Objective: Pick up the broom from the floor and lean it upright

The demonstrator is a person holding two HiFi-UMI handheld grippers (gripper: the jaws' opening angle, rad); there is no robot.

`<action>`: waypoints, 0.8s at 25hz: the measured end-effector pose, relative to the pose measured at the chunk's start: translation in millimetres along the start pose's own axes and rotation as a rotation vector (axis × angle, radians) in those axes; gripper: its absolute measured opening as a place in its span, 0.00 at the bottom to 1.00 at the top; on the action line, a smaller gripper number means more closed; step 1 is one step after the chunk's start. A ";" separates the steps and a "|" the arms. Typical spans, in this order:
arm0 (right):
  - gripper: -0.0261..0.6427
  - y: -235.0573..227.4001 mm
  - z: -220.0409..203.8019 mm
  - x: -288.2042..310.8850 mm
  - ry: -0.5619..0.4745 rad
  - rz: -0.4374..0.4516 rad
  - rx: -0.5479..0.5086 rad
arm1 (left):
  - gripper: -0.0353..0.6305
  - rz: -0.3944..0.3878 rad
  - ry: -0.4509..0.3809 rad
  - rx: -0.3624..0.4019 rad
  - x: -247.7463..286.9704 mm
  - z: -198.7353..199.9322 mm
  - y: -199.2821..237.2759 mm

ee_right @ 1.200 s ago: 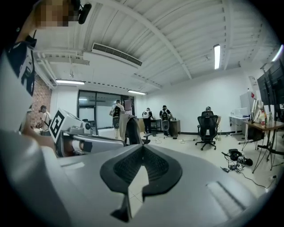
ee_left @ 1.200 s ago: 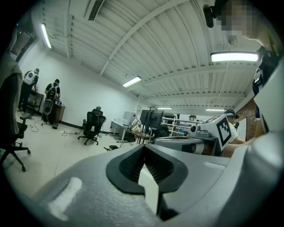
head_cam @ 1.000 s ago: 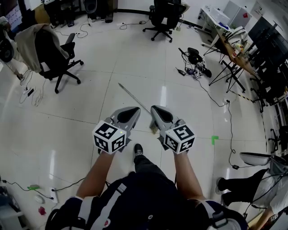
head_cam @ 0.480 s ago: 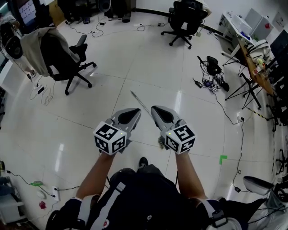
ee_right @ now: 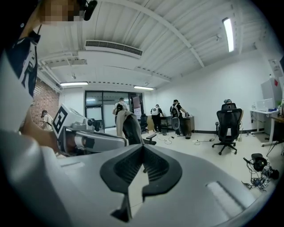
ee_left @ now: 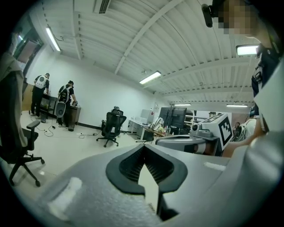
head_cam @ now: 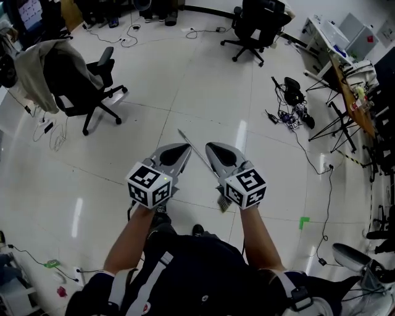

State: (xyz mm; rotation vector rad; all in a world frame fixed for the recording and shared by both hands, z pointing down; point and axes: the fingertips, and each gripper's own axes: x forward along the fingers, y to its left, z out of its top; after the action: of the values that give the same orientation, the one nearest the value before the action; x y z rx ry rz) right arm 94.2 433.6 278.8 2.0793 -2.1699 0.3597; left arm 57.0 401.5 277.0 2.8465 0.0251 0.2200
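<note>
Legible text at this moment: none.
The cube (head_cam: 149, 184) on your left gripper (head_cam: 185, 149) and the cube (head_cam: 245, 188) on your right gripper (head_cam: 210, 148) bear only black-and-white square patterns; the far-left screen (head_cam: 29, 13) is too small to read.

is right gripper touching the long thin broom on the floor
Apart: in right gripper view the right gripper is shut, empty, aloft; broom lies on floor.

The glossy white floor (head_cam: 185, 80) is shown: the broom (head_cam: 192, 145) is laid flat on it, a draped office chair (head_cam: 74, 86) and a black office chair (head_cam: 256, 24) are stood farther off, tangled cables (head_cam: 289, 102) are strewn at right, and green tape (head_cam: 303, 222) is stuck nearby.
</note>
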 end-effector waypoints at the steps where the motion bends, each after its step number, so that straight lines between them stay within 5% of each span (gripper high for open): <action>1: 0.04 -3.0 -0.2 10.8 0.010 -0.016 0.002 | 0.05 -0.015 0.002 -0.006 2.6 0.5 11.9; 12: 0.04 -34.7 11.0 97.2 0.099 -0.173 0.028 | 0.05 -0.169 0.057 -0.031 33.1 3.7 117.3; 17: 0.05 -63.0 -16.5 126.6 0.153 -0.207 0.056 | 0.05 -0.180 0.117 -0.061 57.1 -26.7 153.1; 20: 0.13 -93.3 -39.4 144.3 0.185 -0.189 0.087 | 0.05 -0.166 0.144 -0.067 85.7 -45.1 174.7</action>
State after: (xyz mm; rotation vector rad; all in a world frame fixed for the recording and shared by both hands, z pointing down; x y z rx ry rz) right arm 176.3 300.7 360.7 2.1769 -1.8692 0.6079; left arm 134.0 249.9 381.9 2.7382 0.2777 0.3817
